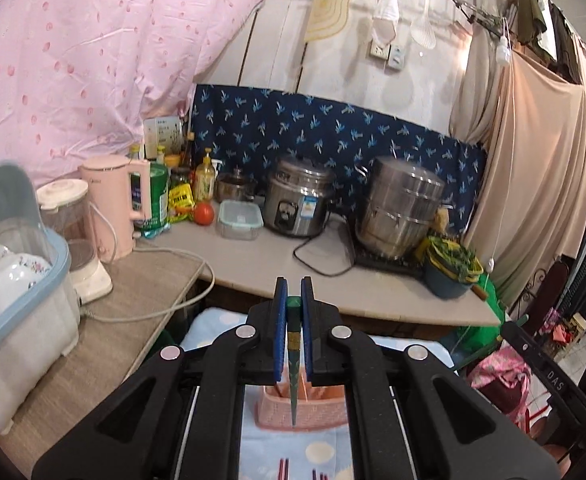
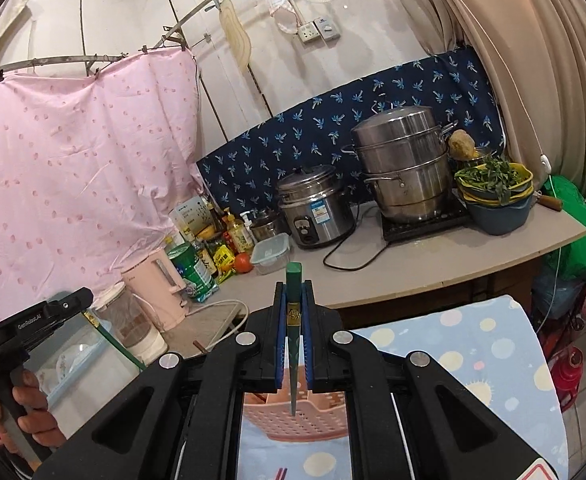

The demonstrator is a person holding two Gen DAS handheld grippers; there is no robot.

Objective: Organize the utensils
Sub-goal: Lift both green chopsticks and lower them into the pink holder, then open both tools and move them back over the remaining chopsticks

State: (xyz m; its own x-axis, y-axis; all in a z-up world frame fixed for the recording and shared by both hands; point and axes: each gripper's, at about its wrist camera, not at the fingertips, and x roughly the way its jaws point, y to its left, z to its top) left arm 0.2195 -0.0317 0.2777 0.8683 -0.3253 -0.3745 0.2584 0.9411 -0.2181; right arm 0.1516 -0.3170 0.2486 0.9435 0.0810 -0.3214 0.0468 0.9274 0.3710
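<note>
In the left wrist view my left gripper (image 1: 294, 286) is shut on a dark green chopstick (image 1: 294, 344). Its thick end sits between the blue pads and its thin tip hangs down over a pink utensil basket (image 1: 317, 410). The right wrist view shows the same pose: my right gripper (image 2: 294, 286) is shut on another green chopstick (image 2: 294, 344), tip down above the pink basket (image 2: 269, 420). The basket stands on a blue dotted cloth (image 2: 453, 356). More chopsticks (image 1: 283, 468) lie on the cloth at the bottom edge. A hand (image 2: 29, 400) holds the left gripper at the far left.
Beyond the cloth runs a counter (image 1: 261, 256) with a rice cooker (image 1: 299, 204), a steel steamer pot (image 1: 403, 208), a bowl of greens (image 1: 451, 268), a pink kettle (image 1: 119, 200) and bottles. A lidded dish box (image 1: 9, 280) stands at the left.
</note>
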